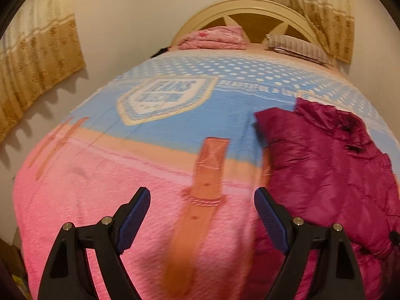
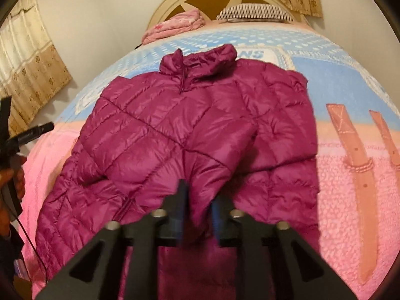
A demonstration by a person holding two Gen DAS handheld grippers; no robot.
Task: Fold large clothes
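Nearest you, your right gripper (image 2: 198, 198) hangs over the jacket's (image 2: 190, 130) near hem, jaws partly apart with a fold of fabric between them; whether they pinch it I cannot tell. Your left gripper (image 1: 202, 215), jaws wide and empty, hovers over bare blanket (image 1: 105, 200) left of the jacket, likely clear for the fold. The jacket lies spread mid-bed, collar (image 2: 212, 57) toward the far headboard (image 2: 175, 2).

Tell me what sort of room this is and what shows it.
Most likely a home bedroom. A bed with a curved headboard fills the view, with a striped pillow and a folded pink quilt at its head, and patterned curtains hang along the wall.
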